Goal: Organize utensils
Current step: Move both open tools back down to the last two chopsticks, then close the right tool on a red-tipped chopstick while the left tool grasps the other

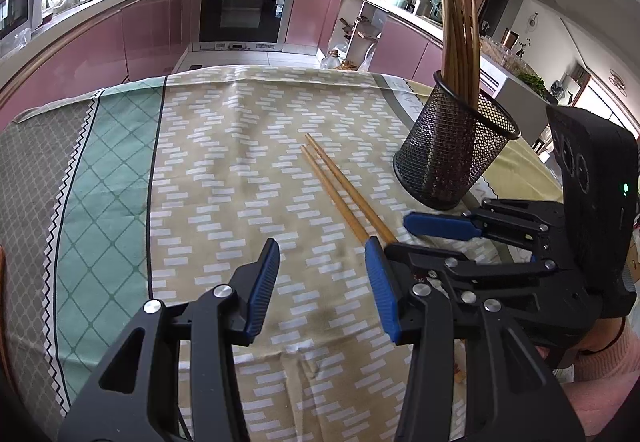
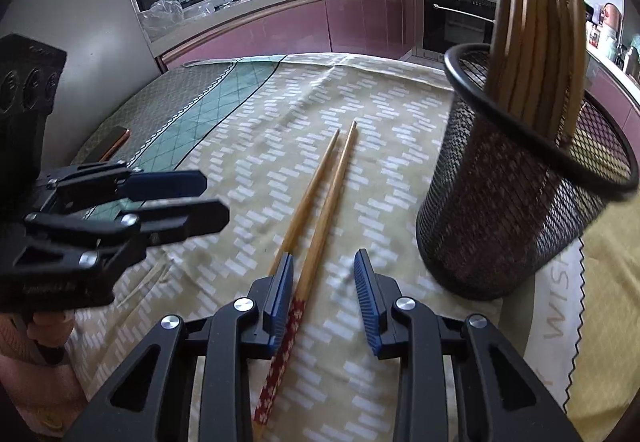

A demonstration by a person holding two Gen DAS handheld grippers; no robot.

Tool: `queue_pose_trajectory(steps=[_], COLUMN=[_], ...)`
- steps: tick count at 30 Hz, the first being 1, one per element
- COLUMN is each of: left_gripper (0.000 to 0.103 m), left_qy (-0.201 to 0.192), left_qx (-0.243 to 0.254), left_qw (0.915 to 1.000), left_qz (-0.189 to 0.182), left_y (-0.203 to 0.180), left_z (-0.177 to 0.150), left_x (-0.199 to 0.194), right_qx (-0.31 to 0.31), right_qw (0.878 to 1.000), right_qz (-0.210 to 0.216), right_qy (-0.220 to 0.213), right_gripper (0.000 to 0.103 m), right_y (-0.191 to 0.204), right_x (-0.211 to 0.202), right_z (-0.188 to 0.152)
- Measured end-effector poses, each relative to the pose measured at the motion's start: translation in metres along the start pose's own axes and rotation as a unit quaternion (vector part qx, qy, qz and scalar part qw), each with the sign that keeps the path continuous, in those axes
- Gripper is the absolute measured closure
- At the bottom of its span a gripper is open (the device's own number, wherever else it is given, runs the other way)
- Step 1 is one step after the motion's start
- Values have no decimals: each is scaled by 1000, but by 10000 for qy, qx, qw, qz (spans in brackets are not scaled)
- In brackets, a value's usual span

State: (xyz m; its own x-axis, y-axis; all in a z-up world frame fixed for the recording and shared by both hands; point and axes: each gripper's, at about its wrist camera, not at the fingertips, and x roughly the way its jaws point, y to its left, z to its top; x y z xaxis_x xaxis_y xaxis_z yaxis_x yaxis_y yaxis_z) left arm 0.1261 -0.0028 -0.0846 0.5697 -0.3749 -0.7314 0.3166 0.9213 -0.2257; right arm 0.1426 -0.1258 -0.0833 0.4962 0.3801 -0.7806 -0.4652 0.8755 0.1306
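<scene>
Two loose chopsticks [image 2: 320, 209] lie side by side on the table, on the patterned tablecloth [image 1: 224, 169], thin tips pointing away toward the kitchen cabinets, thick ends w/ red flower print nearest the right-wrist camera. In left-wrist view the same pair runs diagonally, near ends hidden behind the gripper fingers.

Right gripper [image 2: 324, 298]: jaws apart, low over the thick ends of the pair. One chopstick passes between the blue pads, right up against the left-side pad; the other stick goes under/behind that same pad. The right-side pad stands clear of both, w/ bare cloth showing between it & the wood. Not clamped; no squeeze visible.

Left gripper [image 1: 322, 286]: jaws open, nothing between them but tablecloth. It sits just beside the right gripper, on the camera's near side of the chopsticks; whether it touches the cloth can't be told. A hand in a pink sleeve [image 1: 600, 358] shows behind the right gripper's body.

Black mesh holder [image 1: 456, 157] stands upright on the table to the right of the loose pair, apart from them, w/ a bunch of brown chopsticks [image 1: 460, 33] standing in it, leaning together. A flat dark object w/ orange edge [image 2: 114, 143] lies far left on the cloth; can't tell what it is.
</scene>
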Motion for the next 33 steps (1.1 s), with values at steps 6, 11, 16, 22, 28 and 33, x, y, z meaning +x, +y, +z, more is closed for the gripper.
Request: queue_pose_trajectory(steps=[6,11,16,22,28,33], left_gripper=[59,59,62,62,63,73], left_qy=[36,66,176,337,445,476], left_qx=[-7,70,211,346,342,444], left_qw=[10000,9999,9996,9988,9984,9976], left_qz=[14,-39,-112,-61,49,232], left_y=[1,-3,-15,-27,-27,-30], left_z=[-2,-3,0,5,15,20], left_x=[3,6,15,31,44,51], right_qx=[175,536,713,797,722,573], right_qw=[9998,9984,9970,9959,9965,9981], right_qz=[-41,157,257,416,424,230], right_qy=[-73,-104,-133,-94,16,-34], right_gripper=[90,97,97,97,97,97], right_y=[-7,-21,-28,-35,-37,-33], right_x=[5,-1,-11,-26,-32,-32], right_z=[5,-2,-13,-27,-40,-39])
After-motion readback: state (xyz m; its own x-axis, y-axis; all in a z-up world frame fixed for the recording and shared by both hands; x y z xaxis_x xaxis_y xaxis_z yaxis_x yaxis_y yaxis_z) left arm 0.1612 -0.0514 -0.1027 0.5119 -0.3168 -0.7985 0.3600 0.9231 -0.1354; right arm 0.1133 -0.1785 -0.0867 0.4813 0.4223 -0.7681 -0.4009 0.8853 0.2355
